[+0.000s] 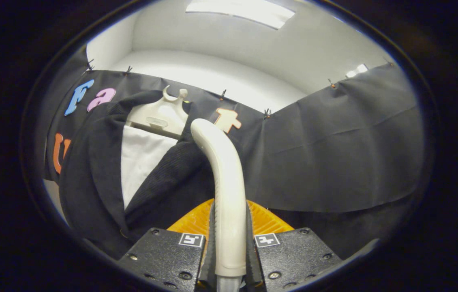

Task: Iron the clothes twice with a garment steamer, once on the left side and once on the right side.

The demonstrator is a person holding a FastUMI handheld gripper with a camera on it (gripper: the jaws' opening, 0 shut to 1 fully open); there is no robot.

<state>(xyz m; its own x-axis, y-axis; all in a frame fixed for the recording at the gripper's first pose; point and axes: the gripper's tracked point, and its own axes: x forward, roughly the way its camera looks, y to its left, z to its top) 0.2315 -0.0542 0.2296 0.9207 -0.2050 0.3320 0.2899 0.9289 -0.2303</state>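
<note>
While the gripper (229, 239) pinched the steamer handle (229, 194) between both fingers, the steamer's head met the dark jacket (91, 170) hanging on the hanger (160, 115), beside its lapel. Steady contact and a slow downward stroke would serve best.

steamer (229, 190) x1 | jacket (91, 182) x1 | hanger (162, 115) x1 | shirt (142, 158) x1

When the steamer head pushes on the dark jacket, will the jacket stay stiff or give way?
Probably gives way: the dark jacket hangs loosely from a hanger. It may swing. The tongs are shut on the steamer handle.
</note>
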